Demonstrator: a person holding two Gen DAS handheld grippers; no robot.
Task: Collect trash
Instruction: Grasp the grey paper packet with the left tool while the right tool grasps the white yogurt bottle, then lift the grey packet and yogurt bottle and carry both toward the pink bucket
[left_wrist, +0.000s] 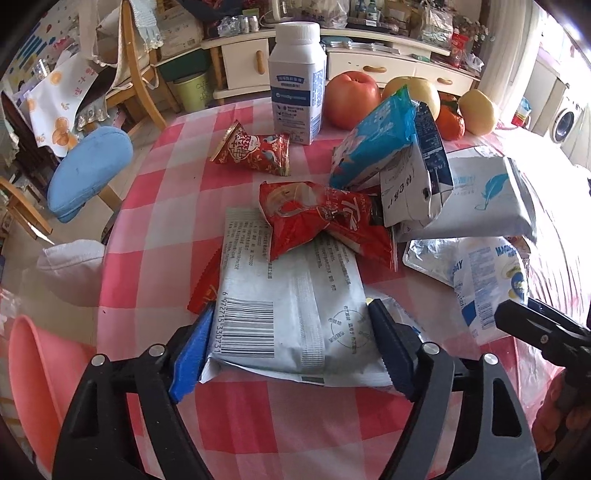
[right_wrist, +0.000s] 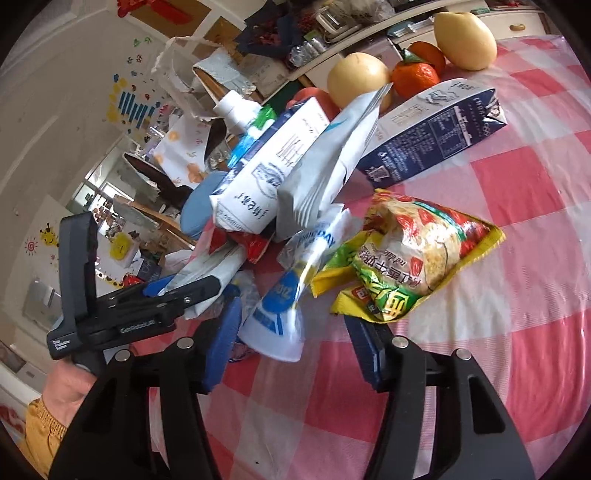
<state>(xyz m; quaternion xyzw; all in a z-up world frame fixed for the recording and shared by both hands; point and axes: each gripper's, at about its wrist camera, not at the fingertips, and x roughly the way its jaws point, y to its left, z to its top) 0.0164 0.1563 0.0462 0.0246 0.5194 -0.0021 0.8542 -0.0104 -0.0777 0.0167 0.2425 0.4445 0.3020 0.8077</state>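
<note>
Grey packet (left_wrist: 291, 314) lies between left gripper (left_wrist: 291, 350) fingers (pads touching); right gripper (right_wrist: 295, 347) fingers apart around white wrapper (right_wrist: 284, 314).

A crumpled red wrapper (left_wrist: 325, 225) covers the grey packet's (left_wrist: 291, 325) far end; the white-and-blue bag (right_wrist: 284, 317) looks blurred, its print perhaps unreadable.
</note>
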